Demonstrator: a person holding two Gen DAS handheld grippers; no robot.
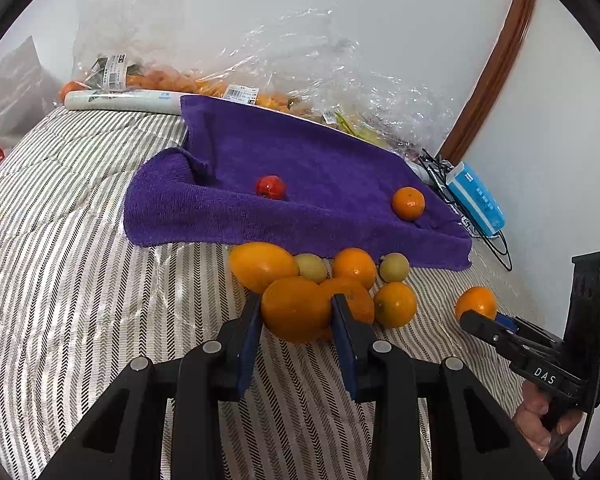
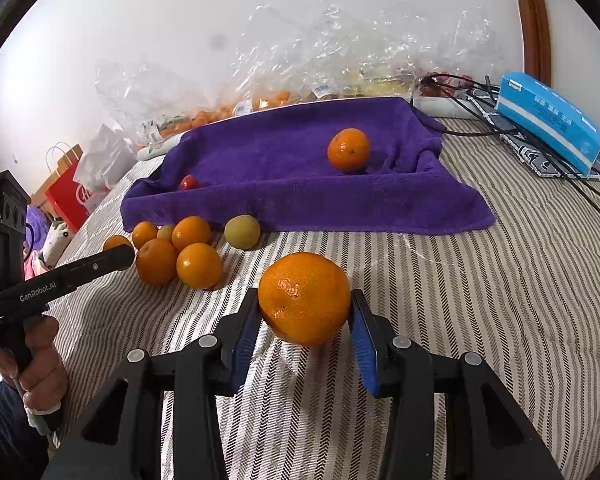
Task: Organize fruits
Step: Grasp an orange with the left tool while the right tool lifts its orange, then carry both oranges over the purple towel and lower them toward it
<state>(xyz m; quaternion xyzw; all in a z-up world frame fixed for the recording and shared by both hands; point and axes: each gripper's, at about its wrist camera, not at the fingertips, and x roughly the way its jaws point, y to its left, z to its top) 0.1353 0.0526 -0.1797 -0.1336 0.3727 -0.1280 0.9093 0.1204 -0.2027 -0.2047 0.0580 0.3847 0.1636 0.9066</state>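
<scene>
On the striped bedcover (image 2: 480,300), things are lying loose and ready to roll.

Largest first: purple towel (image 1: 300,168) is draping over something raised, sloping down toward the pile. One orange (image 1: 408,203) and a small red fruit (image 1: 271,187) are sitting on it. Risk: any tug or bump on the cloth and both are rolling off the slope.

Clear plastic bags (image 1: 300,64) of more fruit are lying behind the towel against the wall. Blue box (image 2: 548,120) and black cables (image 2: 460,84) are off to the right, well apart.

Fruit pile (image 1: 340,280) is sitting just in front of the towel edge: oranges plus two greenish ones, all touching. Left gripper (image 1: 296,312) is straddling the nearest big orange (image 1: 296,308), pads looking to be touching its sides; grip looks closed on it. That orange is leaning on its neighbours, so lifting it is likely to send the rest scattering on the soft cover.

Right gripper (image 2: 304,308) is clamping a separate orange (image 2: 304,298), apart from the pile. The pads are biting only low on the round sides; a slack squeeze is risking it popping out forward.
</scene>
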